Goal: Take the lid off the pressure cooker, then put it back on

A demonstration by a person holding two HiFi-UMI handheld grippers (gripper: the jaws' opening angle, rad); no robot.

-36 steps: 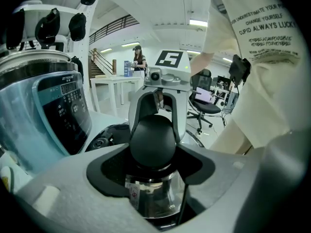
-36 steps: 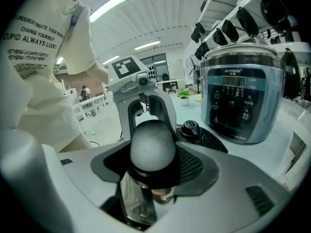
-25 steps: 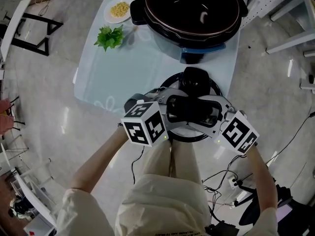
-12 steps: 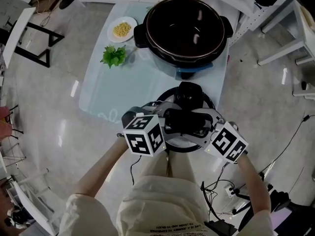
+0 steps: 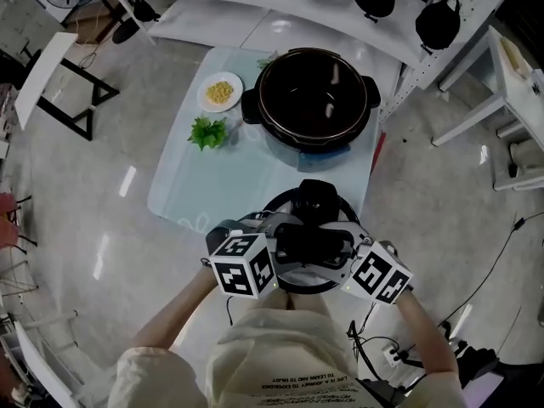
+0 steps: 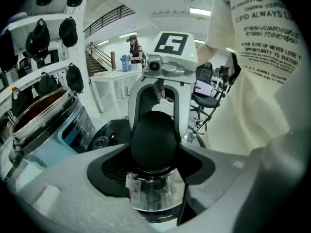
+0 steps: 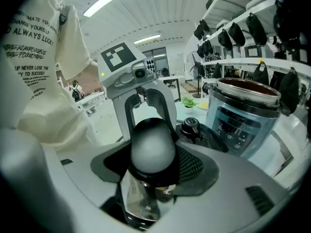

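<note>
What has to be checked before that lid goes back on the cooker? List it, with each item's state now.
1. Left gripper clamped on one end of the lid handle: ok.
2. Right gripper clamped on the other end: ok.
3. Pressure cooker open, nothing showing in its mouth: ok.
4. Greens and dish stand to the pot's side, off the line from lid to pot: ok.
5. Lid centred over the pot: not ok; it hangs close to the person, short of the pot.
6. Lid's locking marks lined up with the pot's: cannot tell.
</note>
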